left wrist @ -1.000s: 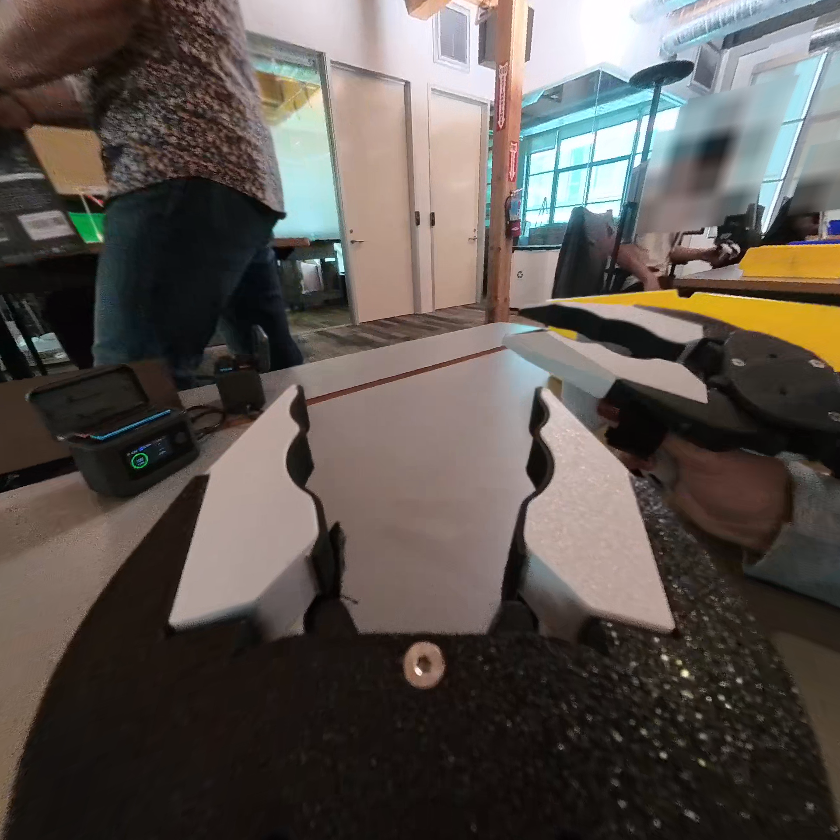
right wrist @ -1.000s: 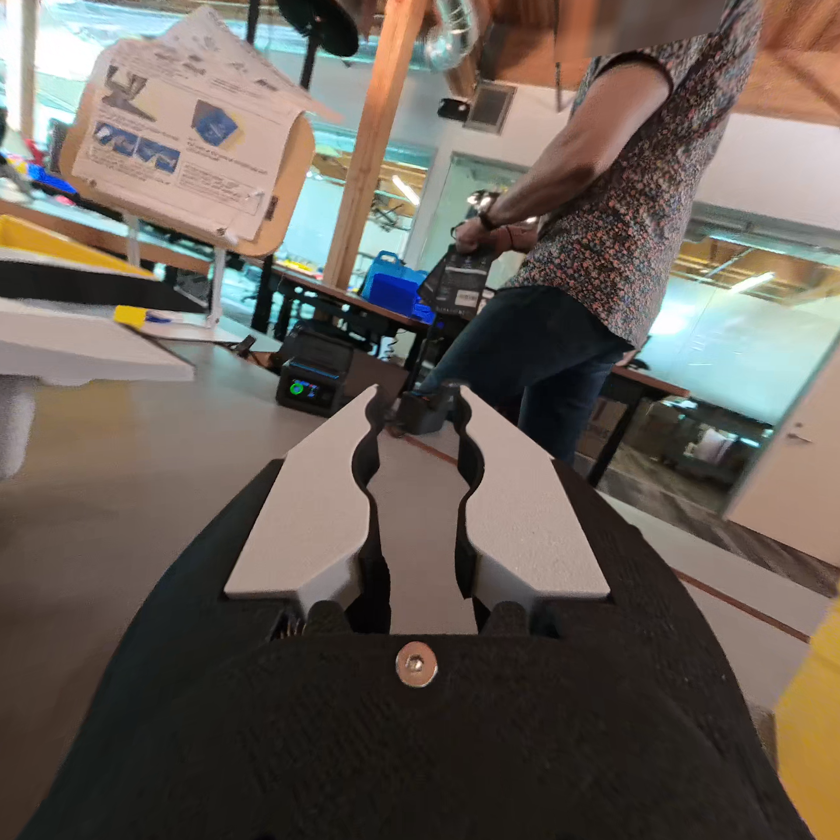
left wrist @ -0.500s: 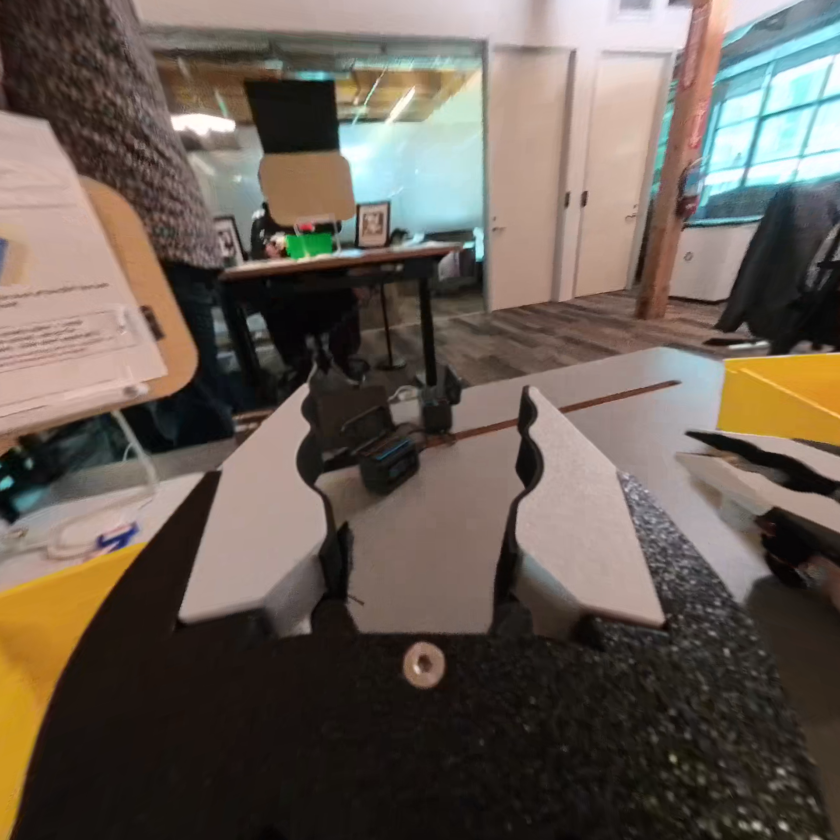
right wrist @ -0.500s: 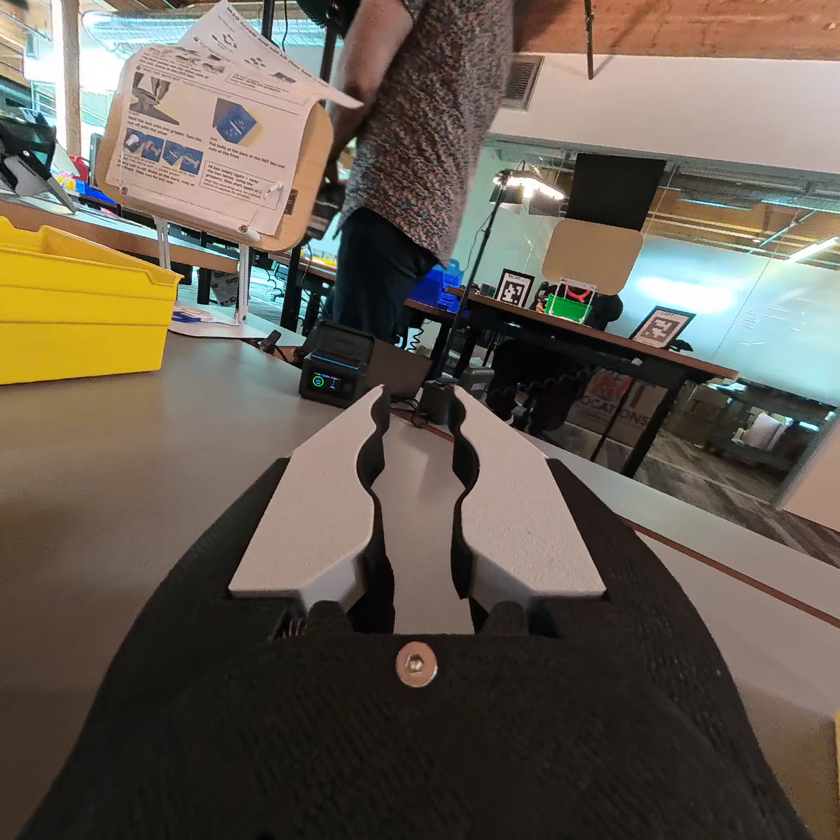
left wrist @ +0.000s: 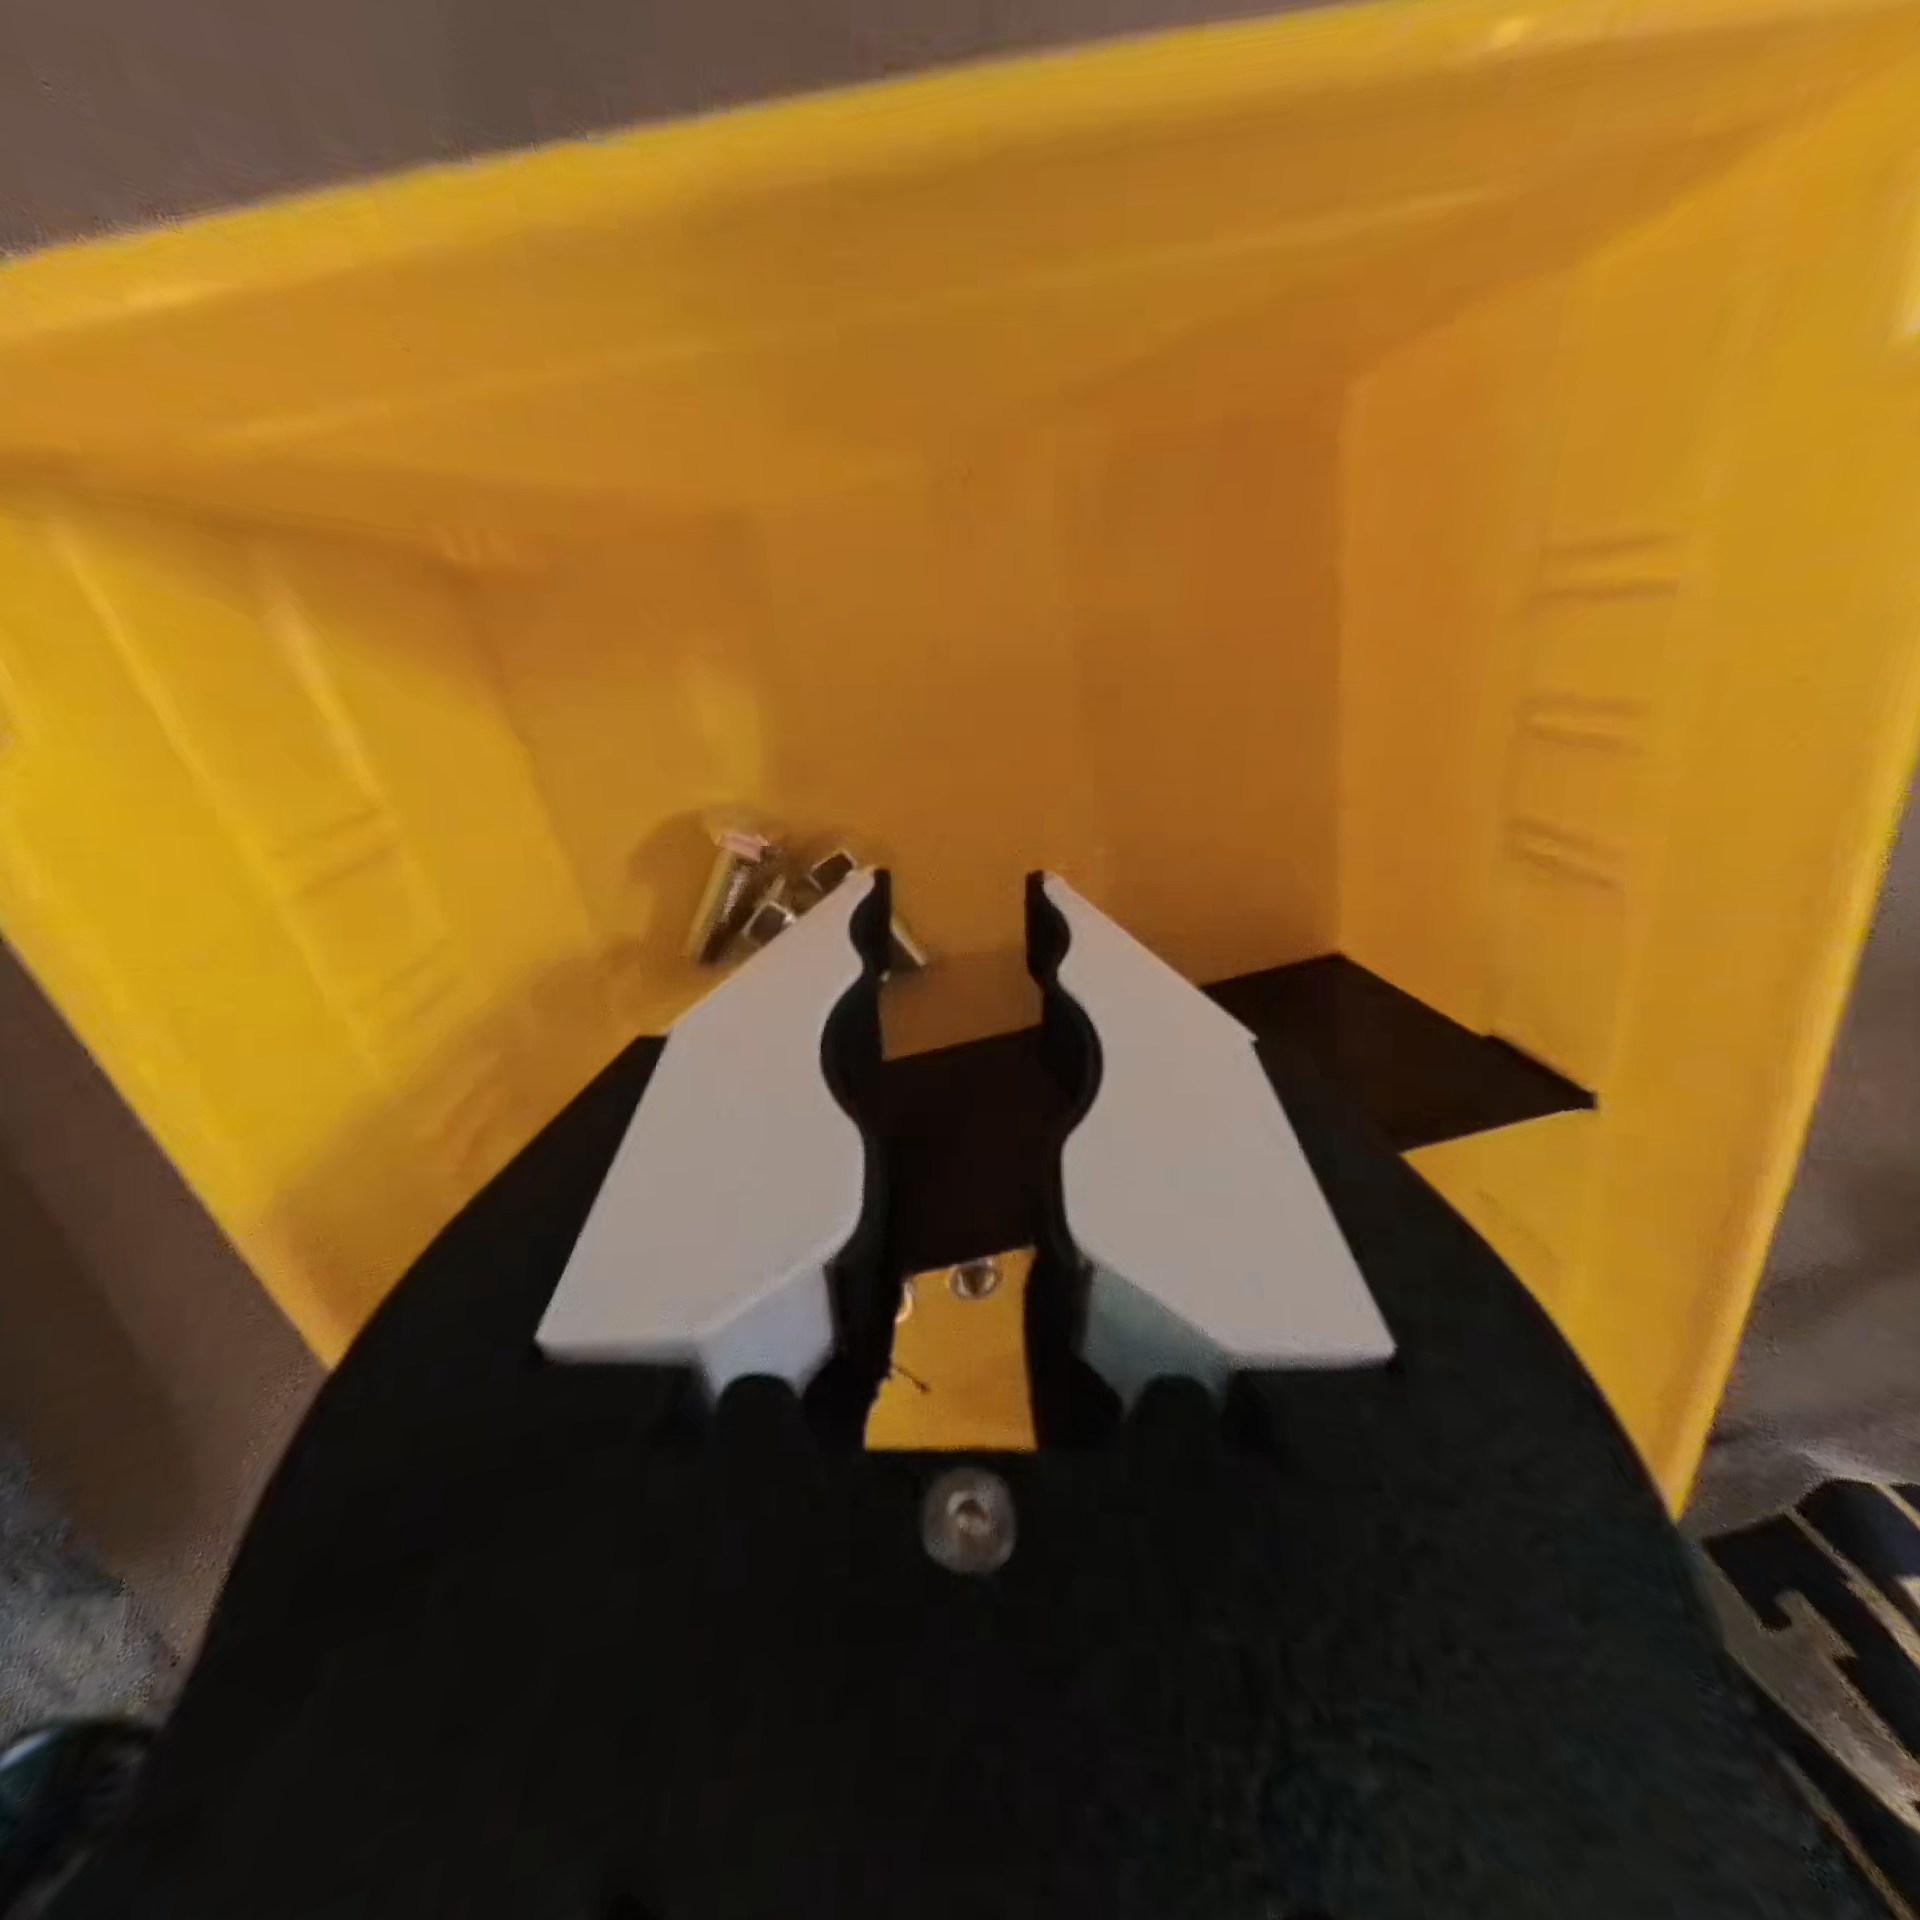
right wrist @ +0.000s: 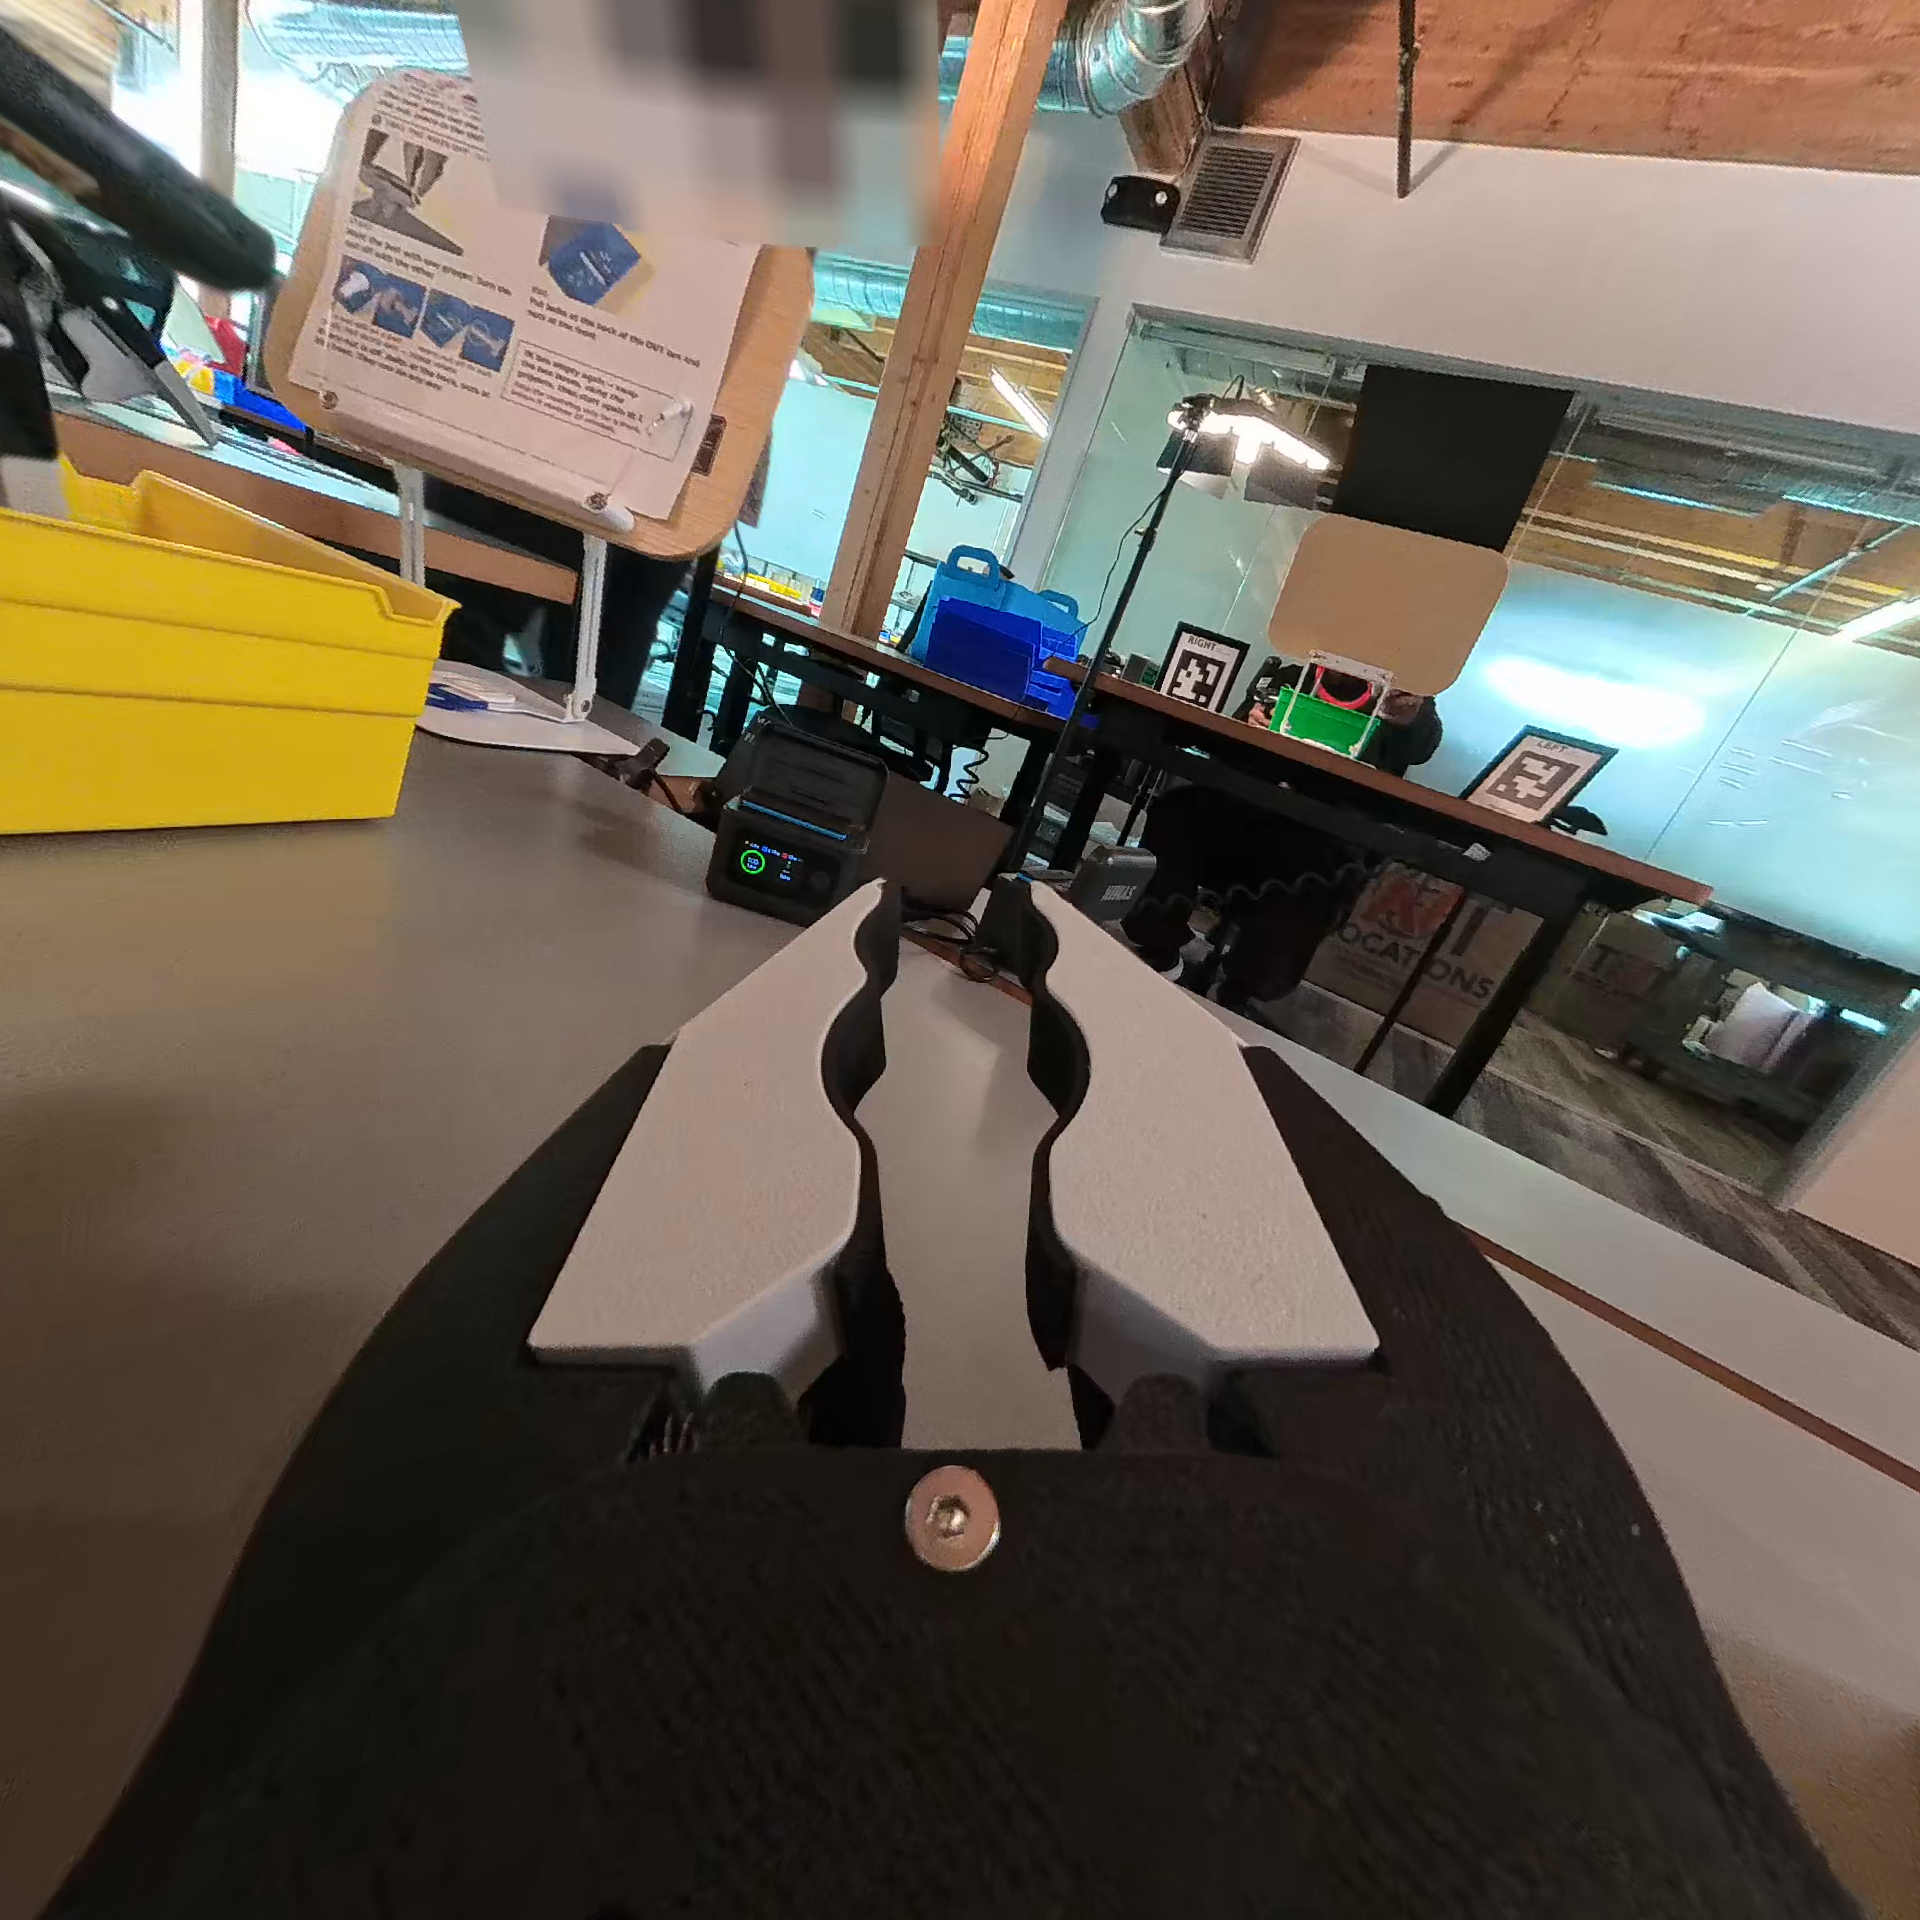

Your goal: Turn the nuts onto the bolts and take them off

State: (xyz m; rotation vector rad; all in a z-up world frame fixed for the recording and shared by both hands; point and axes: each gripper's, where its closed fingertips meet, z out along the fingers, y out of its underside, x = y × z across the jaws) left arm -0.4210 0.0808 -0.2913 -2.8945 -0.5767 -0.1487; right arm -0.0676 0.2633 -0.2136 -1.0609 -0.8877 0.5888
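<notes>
In the left wrist view my left gripper [left wrist: 956,894] points down into a yellow bin [left wrist: 1039,436]. Its jaws stand a little apart with nothing between them. A small heap of metal bolts and nuts [left wrist: 769,899] lies on the bin floor just left of the left fingertip, partly hidden by it. A black panel [left wrist: 1392,1039] lies on the bin floor at the right. My right gripper [right wrist: 956,904] hovers low over the grey table [right wrist: 260,1039], jaws slightly apart and empty. The left gripper [right wrist: 94,270] shows above the yellow bin [right wrist: 187,675] at the far left of the right wrist view.
A clipboard stand with instruction sheets [right wrist: 540,332] stands behind the bin. A small black device with a lit screen [right wrist: 790,842] and cables sit at the table's far edge. Other tables, a blue case [right wrist: 987,634] and a wooden post [right wrist: 935,312] are beyond. About 40 cm separates my left fingertips from my right.
My left gripper has swung from looking across the room to pointing down into the yellow bin, and its jaws have narrowed. The right gripper has turned slightly left. The standing person has left view.
</notes>
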